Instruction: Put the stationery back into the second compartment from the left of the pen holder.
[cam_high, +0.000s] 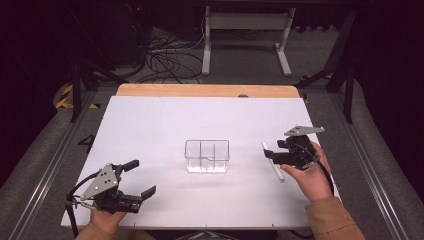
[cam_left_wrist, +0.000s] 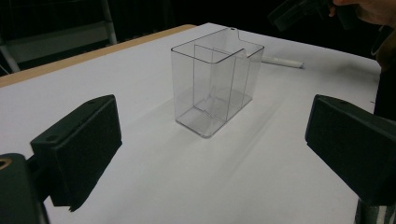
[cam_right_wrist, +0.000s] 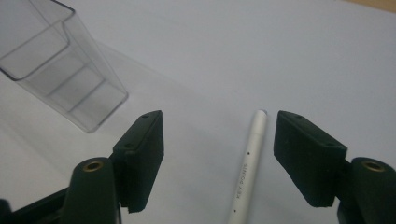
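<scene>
The work looks barely begun: the white pen (cam_high: 273, 161) lies flat on the white table (cam_high: 150, 125), right of the clear plastic organiser (cam_high: 207, 156) that stands upright mid-table with its compartments bare, so judging by how things lie, the grasp, the lift and the drop into a compartment are all left to do. The right gripper (cam_high: 272, 153) hovers over the pen at the right side of the table; in the right gripper view its jaws are spread wide with the pen (cam_right_wrist: 248, 168) lying between them (closer to the right-hand jaw than to the other), and neither pad appears to touch it, though I cannot tell how high above the surface they hang. The left gripper (cam_high: 143, 179) waits near the left front corner of the table, well apart from the organiser (cam_left_wrist: 215, 84), its jaws likewise spread wide and holding nothing, simply facing the container from a distance
</scene>
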